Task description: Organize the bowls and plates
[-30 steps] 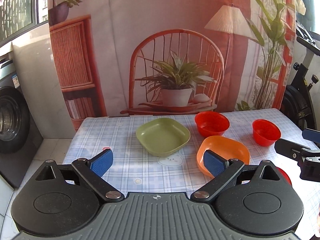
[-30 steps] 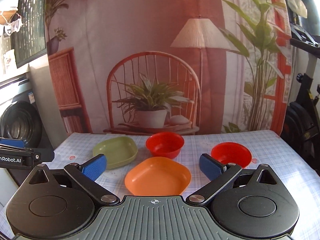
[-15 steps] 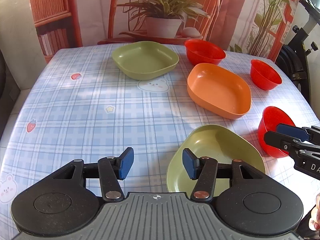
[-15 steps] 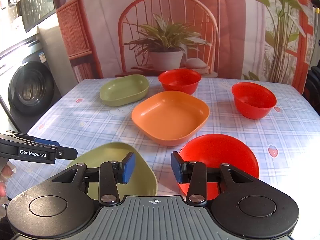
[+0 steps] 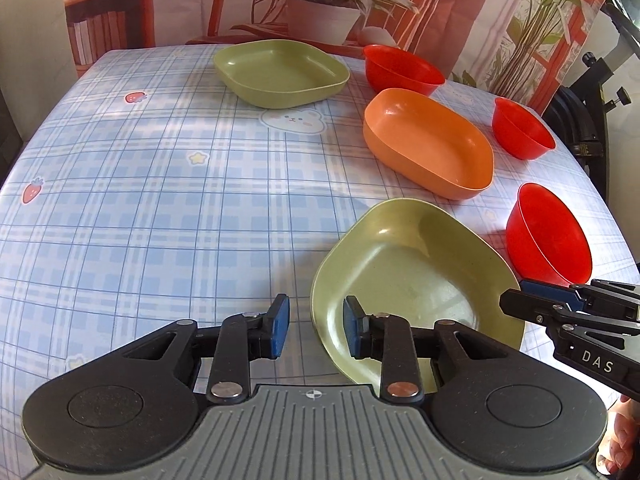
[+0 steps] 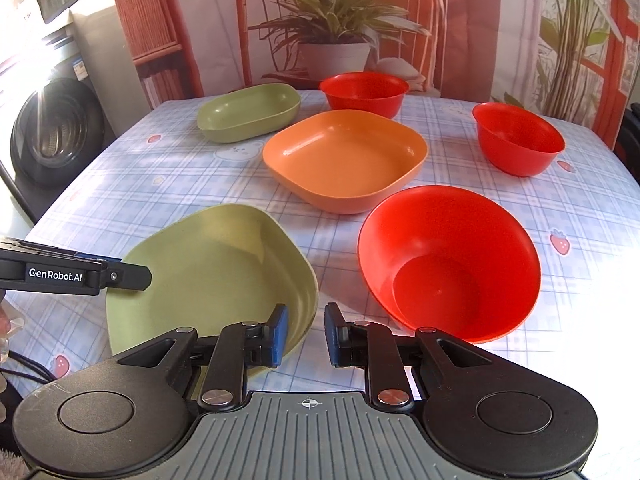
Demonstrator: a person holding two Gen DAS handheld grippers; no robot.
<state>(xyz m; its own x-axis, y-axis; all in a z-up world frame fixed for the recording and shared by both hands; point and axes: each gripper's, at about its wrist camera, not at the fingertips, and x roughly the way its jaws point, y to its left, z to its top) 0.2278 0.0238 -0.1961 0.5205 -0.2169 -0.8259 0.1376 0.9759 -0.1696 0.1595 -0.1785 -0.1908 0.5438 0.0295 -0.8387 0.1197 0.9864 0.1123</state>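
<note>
Left tongs (image 6: 128,276) read "GenRobot.AI"; right tongs (image 5: 520,304) read "DAS".

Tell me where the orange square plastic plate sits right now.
The orange square plastic plate sits mid-table in the right wrist view, behind the near green plate, with the far red bowl just beyond it.

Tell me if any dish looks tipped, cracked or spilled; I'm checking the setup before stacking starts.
Nothing stands out. The near green plate, far green plate, orange plate and three red bowls, the nearest, all sit upright, empty and separate on the checked tablecloth. No cracks or spills show.
</note>
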